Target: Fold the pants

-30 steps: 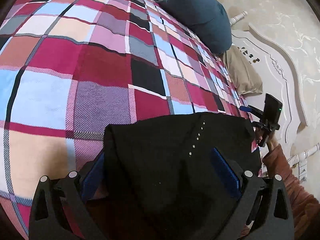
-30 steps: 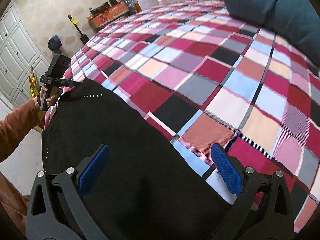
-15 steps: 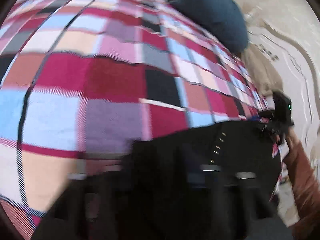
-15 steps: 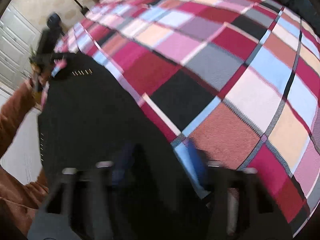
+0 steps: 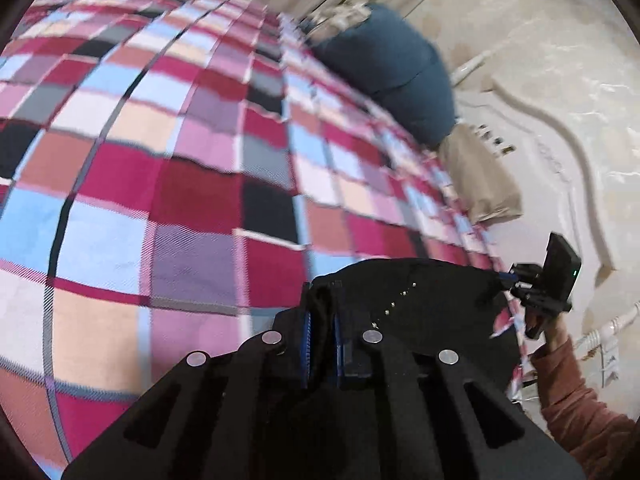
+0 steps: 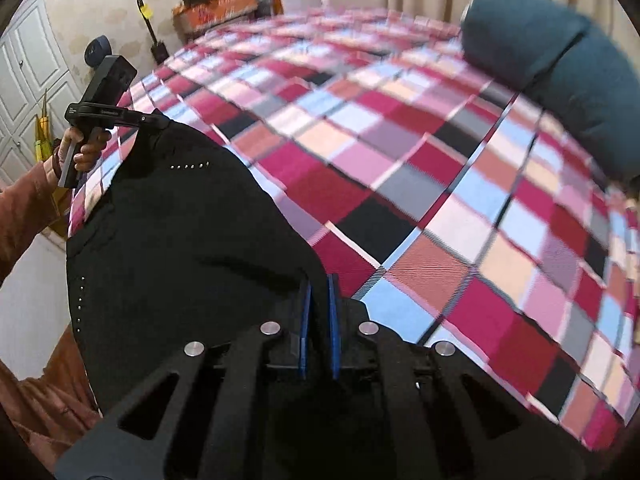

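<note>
My left tongs [image 5: 320, 316] are clamped on a bunched corner of the black pants [image 5: 420, 304]; cloth sits pinched between the blue pads [image 5: 306, 344], jaws just finished closing on it. My right tongs [image 6: 318, 300] are likewise clamped on the pants [image 6: 180, 240], gripping the fabric edge at the opposite corner, jaws just closed too, thin fold of cloth between the pads [image 6: 305, 320].

Pants lie spread on the plaid bed cover [image 5: 168, 184] at the bed's near edge, by the side where I stand, stretched flat between the two tongs. Row of small metal studs [image 6: 190, 167] shows near the left-hand corner, another row [image 6: 80, 304] along the edge hanging off the bed side. In the right wrist view the left tongs bite the far corner of the pants, with the left hand [image 6: 78, 152] and rust sleeve [image 6: 28, 200] just beyond the bed edge. In the left wrist view the right tongs [image 5: 508, 278] hold the opposite corner at the bed edge.

Teal pillow [image 6: 560, 68] sits at the far head end of the bed, well apart from the pants; beige pillow [image 5: 480, 176] beside it. Both views blurred.
</note>
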{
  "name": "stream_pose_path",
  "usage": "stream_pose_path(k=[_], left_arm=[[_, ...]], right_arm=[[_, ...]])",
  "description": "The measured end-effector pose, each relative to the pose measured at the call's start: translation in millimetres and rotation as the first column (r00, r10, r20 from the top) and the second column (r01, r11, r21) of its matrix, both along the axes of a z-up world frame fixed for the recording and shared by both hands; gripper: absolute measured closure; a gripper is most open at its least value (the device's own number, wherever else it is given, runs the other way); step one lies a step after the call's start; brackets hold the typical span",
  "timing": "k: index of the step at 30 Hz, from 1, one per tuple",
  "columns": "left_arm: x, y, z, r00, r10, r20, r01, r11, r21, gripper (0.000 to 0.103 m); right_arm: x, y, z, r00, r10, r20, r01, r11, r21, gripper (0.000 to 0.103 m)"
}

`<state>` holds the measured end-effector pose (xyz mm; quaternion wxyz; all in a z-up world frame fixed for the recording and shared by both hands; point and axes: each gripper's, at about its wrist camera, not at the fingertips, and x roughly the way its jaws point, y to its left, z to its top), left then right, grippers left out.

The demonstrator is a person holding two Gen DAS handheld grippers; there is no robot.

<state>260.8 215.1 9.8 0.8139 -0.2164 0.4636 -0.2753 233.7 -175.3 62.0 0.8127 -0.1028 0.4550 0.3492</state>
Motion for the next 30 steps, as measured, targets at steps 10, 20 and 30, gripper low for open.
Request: stream_pose_path(k=[10,20,30], left_arm=[[-104.6,8.6,30.9,0.993,0.004,0.122,0.014,0.989,-0.147,0.094],[-207.2,24.2,-45.3,0.994,0.107,-0.008,-0.107,0.979,-0.173,0.088],[-275.4,49.1,-59.1,0.946,0.321,-0.047,-0.322,0.908,-0.269,0.043]], right_arm=[[-143.0,1.5,31.1,0.973,-0.055,0.225,0.048,0.998,0.039,0.096],[-253.4,12.3,-35.1,0.972,-0.083,0.220,0.086,0.996,-0.008,0.093],[-299.7,4.2,-60.0,0.978,-0.196,0.070,0.185,0.973,0.139,0.037]])
